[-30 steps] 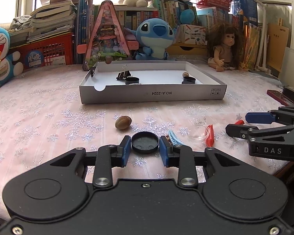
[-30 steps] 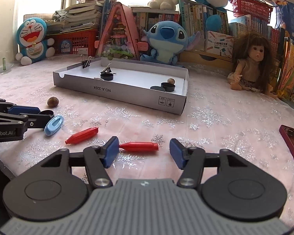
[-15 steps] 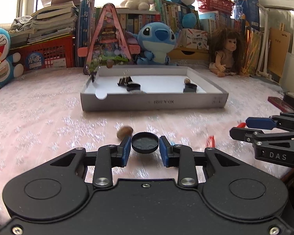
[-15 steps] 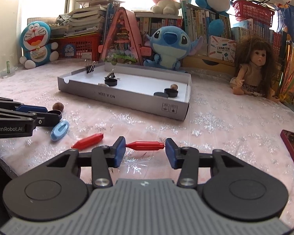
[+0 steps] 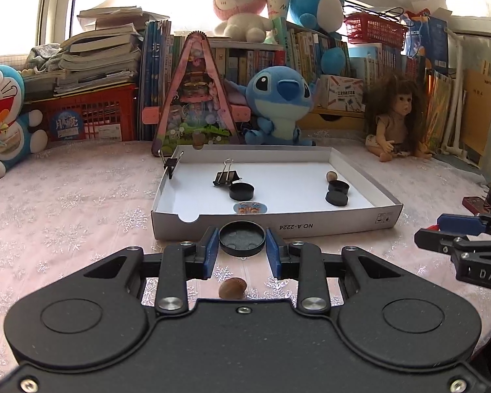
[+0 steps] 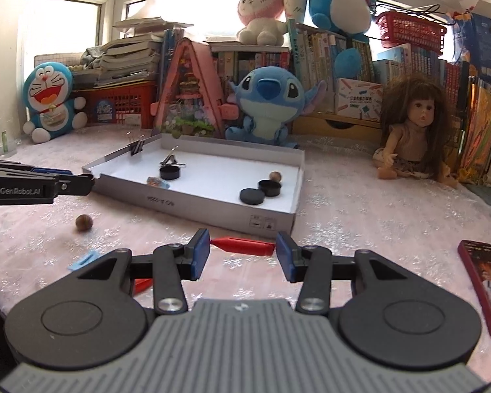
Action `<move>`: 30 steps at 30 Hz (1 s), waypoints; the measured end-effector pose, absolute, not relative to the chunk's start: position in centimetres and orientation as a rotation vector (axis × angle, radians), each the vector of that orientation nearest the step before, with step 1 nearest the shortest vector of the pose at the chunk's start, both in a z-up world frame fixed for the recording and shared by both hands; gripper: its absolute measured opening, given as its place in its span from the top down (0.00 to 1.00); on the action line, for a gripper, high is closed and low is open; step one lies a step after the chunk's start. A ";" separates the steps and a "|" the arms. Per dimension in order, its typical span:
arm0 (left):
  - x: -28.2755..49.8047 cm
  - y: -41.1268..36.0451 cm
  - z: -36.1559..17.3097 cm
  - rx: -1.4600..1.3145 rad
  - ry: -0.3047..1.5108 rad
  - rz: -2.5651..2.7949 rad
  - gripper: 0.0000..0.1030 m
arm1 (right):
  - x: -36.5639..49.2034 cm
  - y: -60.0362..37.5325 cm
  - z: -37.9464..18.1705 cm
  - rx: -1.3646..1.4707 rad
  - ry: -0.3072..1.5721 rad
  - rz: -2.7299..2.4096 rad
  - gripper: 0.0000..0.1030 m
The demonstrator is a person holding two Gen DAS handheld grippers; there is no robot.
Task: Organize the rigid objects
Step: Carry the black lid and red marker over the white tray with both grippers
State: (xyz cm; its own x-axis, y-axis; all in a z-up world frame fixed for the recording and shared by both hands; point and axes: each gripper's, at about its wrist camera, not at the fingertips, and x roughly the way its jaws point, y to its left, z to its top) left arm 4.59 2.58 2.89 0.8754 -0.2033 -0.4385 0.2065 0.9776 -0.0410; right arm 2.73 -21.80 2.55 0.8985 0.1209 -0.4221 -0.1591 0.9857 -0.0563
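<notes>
My left gripper (image 5: 242, 245) is shut on a round black cap (image 5: 242, 238) and holds it above the table, just in front of the white box's front wall (image 5: 327, 227). The box holds black caps (image 5: 241, 191), binder clips (image 5: 226, 177), a nut (image 5: 331, 175) and a small sticker (image 5: 249, 208). A brown nut (image 5: 232, 287) lies on the cloth below the left gripper. My right gripper (image 6: 243, 249) is shut on a red cone-shaped piece (image 6: 242, 245), lifted near the box's near corner (image 6: 271, 224). The left gripper also shows in the right wrist view (image 6: 85, 181).
A blue clip (image 6: 83, 259), another red piece (image 6: 142, 285) and the brown nut (image 6: 83, 222) lie on the pink snowflake cloth. A dark red phone (image 6: 486, 283) lies at the right. Plush toys, a doll (image 6: 415, 131) and books line the back.
Both grippers have lifted and moved forward toward the box, the left carrying the black cap and the right carrying the red piece. The brown nut now lies below the left gripper.
</notes>
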 end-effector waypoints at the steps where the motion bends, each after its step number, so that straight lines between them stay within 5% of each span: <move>1: 4.7 2.5 2.9 0.008 0.459 -0.216 0.71 | 2.8 -21.9 2.6 -0.091 0.431 0.138 0.51; 30: 17.7 2.7 2.0 -0.057 0.566 -0.101 0.71 | 13.4 -21.7 2.9 -0.084 0.494 0.102 0.51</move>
State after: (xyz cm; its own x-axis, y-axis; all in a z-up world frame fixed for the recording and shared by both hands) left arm 17.69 2.70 2.00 0.8392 -0.1111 -0.5324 0.0799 0.9935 -0.0814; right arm 13.44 -21.67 2.87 0.8755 0.0778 -0.4769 -0.1183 0.9914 -0.0553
